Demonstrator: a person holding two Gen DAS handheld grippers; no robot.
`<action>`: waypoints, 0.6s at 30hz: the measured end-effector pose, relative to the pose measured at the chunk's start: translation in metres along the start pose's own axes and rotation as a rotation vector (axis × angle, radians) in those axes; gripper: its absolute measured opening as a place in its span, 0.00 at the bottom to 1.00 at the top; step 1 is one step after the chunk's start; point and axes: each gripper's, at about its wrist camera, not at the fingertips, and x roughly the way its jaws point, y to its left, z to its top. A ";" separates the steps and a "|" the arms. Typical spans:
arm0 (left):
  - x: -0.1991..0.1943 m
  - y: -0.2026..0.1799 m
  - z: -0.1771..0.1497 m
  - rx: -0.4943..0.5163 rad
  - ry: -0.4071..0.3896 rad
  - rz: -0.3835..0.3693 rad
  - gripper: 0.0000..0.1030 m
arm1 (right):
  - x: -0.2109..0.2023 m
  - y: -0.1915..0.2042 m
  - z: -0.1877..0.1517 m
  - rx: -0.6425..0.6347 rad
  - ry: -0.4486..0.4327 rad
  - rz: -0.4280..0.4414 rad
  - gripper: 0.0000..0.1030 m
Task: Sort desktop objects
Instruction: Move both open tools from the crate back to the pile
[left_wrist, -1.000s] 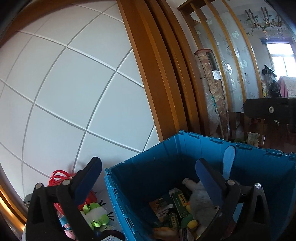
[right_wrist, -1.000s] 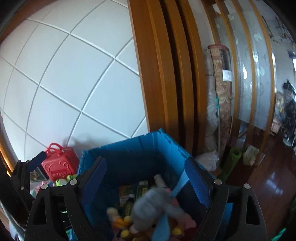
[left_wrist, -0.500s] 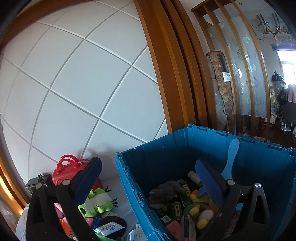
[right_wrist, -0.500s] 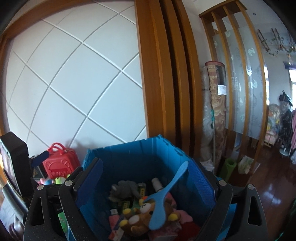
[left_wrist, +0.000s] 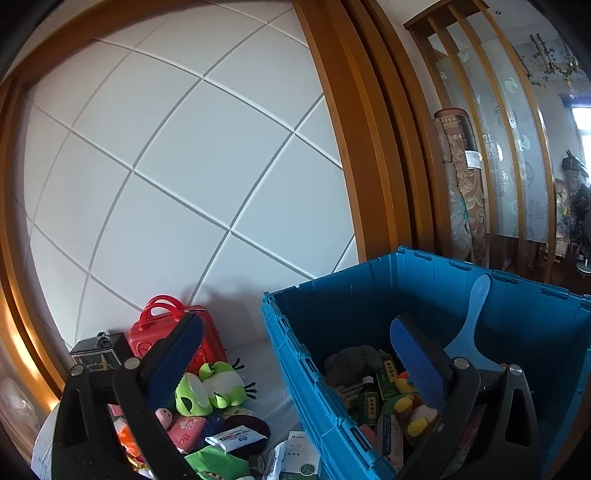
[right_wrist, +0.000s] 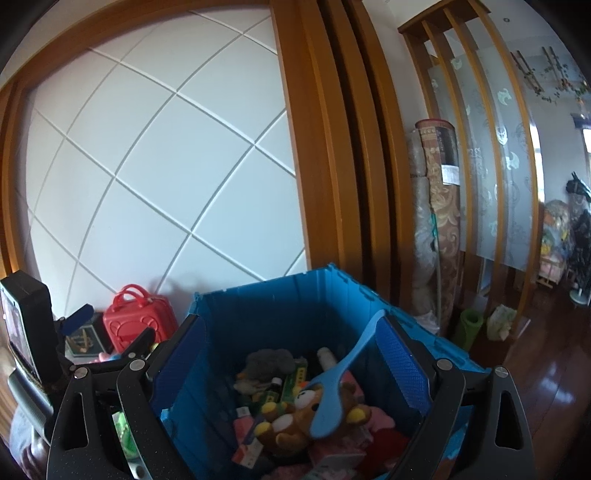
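A blue crate (left_wrist: 291, 339) (right_wrist: 266, 306) holds a grey plush toy (left_wrist: 351, 363) (right_wrist: 269, 363), a brown bear (right_wrist: 295, 417), green boxes (left_wrist: 386, 376), a blue paddle (left_wrist: 472, 325) (right_wrist: 343, 376) and other small items. My left gripper (left_wrist: 295, 362) is open and empty above the crate's left wall. My right gripper (right_wrist: 291, 373) is open and empty over the crate. On the table left of the crate lie a red toy suitcase (left_wrist: 173, 332) (right_wrist: 138, 321), a green frog plush (left_wrist: 214, 386), a pink item (left_wrist: 188, 430) and a tissue pack (left_wrist: 236, 439).
A white panelled wall (left_wrist: 177, 192) with wooden frame stands behind. A black box (left_wrist: 98, 354) sits left of the suitcase. A rolled carpet (left_wrist: 461, 177) leans right of the crate. The left gripper body (right_wrist: 26, 332) shows at the right wrist view's left edge.
The grey plush toy has dropped from the right gripper into the crate and settled at its back left. Both grippers have pulled back and up, showing more of the table.
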 end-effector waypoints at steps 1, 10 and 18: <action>-0.001 0.003 -0.002 -0.004 0.006 0.004 1.00 | -0.002 0.002 -0.001 -0.002 -0.001 0.004 0.92; -0.005 0.029 -0.020 -0.019 0.039 0.058 1.00 | -0.005 0.024 -0.004 -0.026 0.008 0.062 0.92; -0.010 0.068 -0.036 -0.041 0.055 0.100 1.00 | 0.001 0.059 -0.009 -0.047 0.029 0.115 0.92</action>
